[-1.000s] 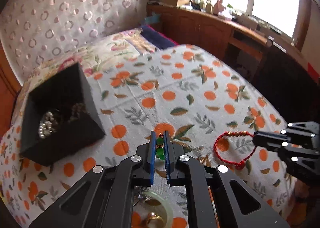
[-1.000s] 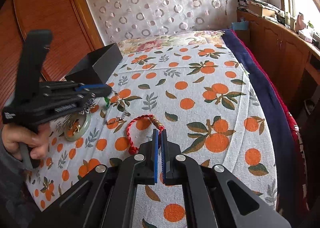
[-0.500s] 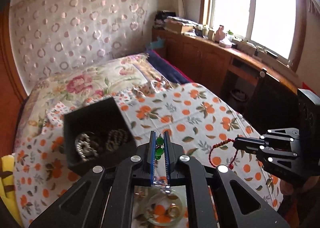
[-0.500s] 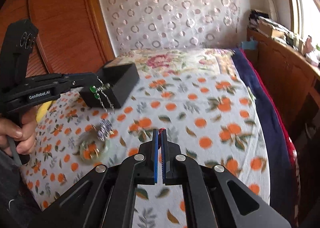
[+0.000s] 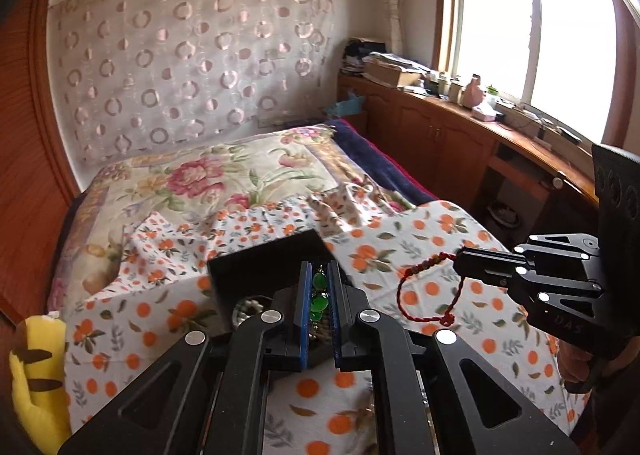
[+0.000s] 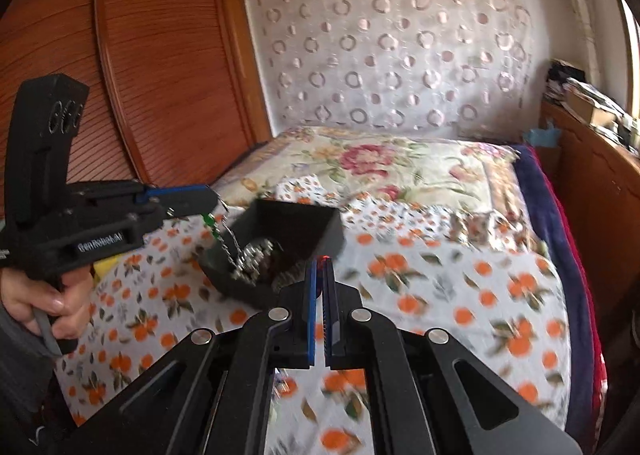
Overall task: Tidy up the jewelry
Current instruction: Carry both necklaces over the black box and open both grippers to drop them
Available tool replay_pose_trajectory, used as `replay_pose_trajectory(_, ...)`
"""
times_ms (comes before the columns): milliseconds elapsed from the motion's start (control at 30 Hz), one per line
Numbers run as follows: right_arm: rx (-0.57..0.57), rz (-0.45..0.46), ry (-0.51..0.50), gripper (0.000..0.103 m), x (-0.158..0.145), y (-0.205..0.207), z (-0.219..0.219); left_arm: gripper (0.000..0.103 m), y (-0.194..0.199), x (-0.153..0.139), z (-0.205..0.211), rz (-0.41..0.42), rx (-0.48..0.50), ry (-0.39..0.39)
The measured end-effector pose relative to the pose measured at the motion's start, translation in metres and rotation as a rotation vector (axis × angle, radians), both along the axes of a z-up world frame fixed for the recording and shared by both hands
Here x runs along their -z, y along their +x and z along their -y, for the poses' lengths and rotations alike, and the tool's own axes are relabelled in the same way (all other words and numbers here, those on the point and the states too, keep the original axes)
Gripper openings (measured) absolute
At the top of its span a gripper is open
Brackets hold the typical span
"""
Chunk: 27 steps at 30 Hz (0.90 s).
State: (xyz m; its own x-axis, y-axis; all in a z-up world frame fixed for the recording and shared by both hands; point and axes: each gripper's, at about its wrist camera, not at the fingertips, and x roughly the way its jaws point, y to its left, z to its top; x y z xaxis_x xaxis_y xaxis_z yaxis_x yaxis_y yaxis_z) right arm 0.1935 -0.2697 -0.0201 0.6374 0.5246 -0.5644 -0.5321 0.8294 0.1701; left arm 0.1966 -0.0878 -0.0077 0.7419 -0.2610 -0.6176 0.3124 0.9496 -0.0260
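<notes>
Green-bead necklace (image 5: pixel 319 293) is clamped in the left gripper (image 5: pixel 320 287) above the black box (image 6: pixel 280 243); right gripper (image 6: pixel 321 287) pinches the red bracelet (image 5: pixel 424 287).

Matt black box (image 5: pixel 256 267) sits on soft printed cloth bedspread (image 5: pixel 432 231); beside the box, glossy green beads (image 5: pixel 319 295) (glassy-looking), a braided red cord bracelet (image 5: pixel 424 295), ribbed wood doors (image 6: pixel 160 67) behind.

The left gripper (image 5: pixel 319 295) sits at lower centre of its own view, jaws clamped nearly together. The right gripper (image 5: pixel 460 259) reaches in from the right edge, likewise closed.
</notes>
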Motion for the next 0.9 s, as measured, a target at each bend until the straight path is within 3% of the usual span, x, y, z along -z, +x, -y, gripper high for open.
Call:
replay_pose_trajectory(267, -0.066, -0.024, -0.016, 0.004, 0.008, 0.037, -0.048, 0.007, 0.029, 0.017, -0.021, -0.036, -0.044, 0.001)
replay_pose_trajectory(667, -0.101, -0.062, -0.043, 0.005, 0.027, 0.059, -0.068, 0.007, 0.055, 0.040, -0.037, -0.084, -0.069, -0.011)
replay_pose_trajectory(733, -0.106, -0.050, -0.051, 0.024, 0.027, 0.057, -0.070, 0.007, 0.056, 0.042, -0.038, -0.090, -0.068, -0.017)
replay_pose_trajectory(900, -0.103, -0.038, -0.054, 0.027, 0.028, 0.053, -0.065, 0.007, 0.056, 0.041, -0.039, -0.085, -0.064, -0.022)
